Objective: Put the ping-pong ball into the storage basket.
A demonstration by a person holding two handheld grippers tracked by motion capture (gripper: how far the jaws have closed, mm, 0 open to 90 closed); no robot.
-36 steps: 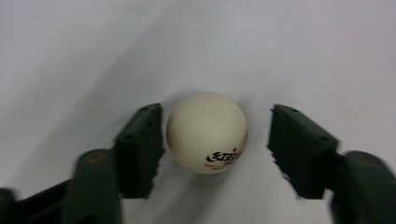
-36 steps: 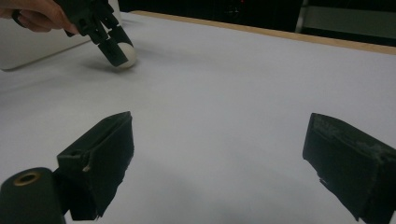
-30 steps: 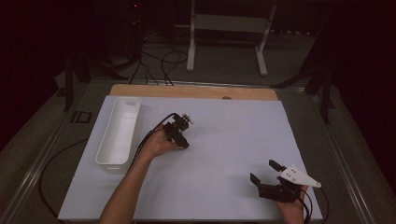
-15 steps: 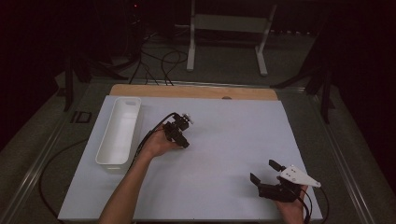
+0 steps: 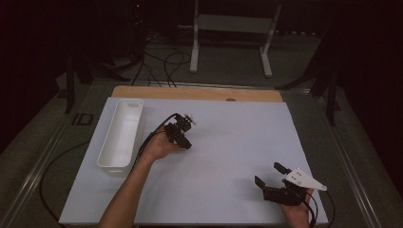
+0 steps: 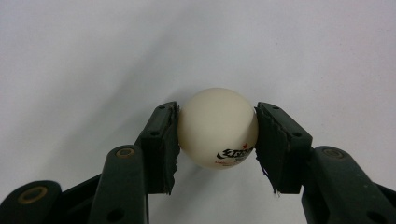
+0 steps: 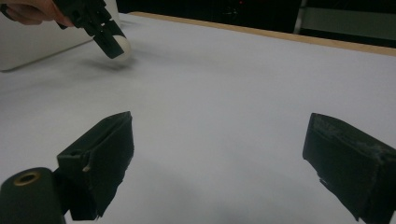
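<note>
**Left jaws clamp a white ball above the table; right jaws stand wide apart**

The left gripper (image 6: pixel 217 128) has its two black jaws pressed against opposite sides of a white ball (image 6: pixel 217 127). In the left gripper view the ball sits squarely between the pads, touching both, with a small red star and dark printed lettering low on its right side. Behind it lies the pale sheet that covers the table (image 5: pixel 237 142).

In the high view the left gripper (image 5: pixel 183 135) is near the middle of the sheet, somewhat to the left, held by the person's left hand (image 5: pixel 159 148), whose forearm comes in from the bottom edge. A black cable trails from the gripper back toward the person. Just to its left a long white tray (image 5: pixel 114 154) lies lengthwise on the sheet, apart from the hand.

The right gripper (image 5: pixel 271 175) is near the front right corner of the sheet, well apart from the left one, with its grey three-cornered plate on top. Its jaws are released and spread wide with nothing between them; the right gripper view (image 7: pixel 219 168) shows bare sheet in the gap. Farther off in that view, at the upper left, the ball (image 7: pixel 123 46) shows pale beside the dark jaw of the left gripper, just in front of the tray's wall (image 7: pixel 32 46).

A strip of bare wood (image 5: pixel 199 92) runs along the far edge of the table.
</note>
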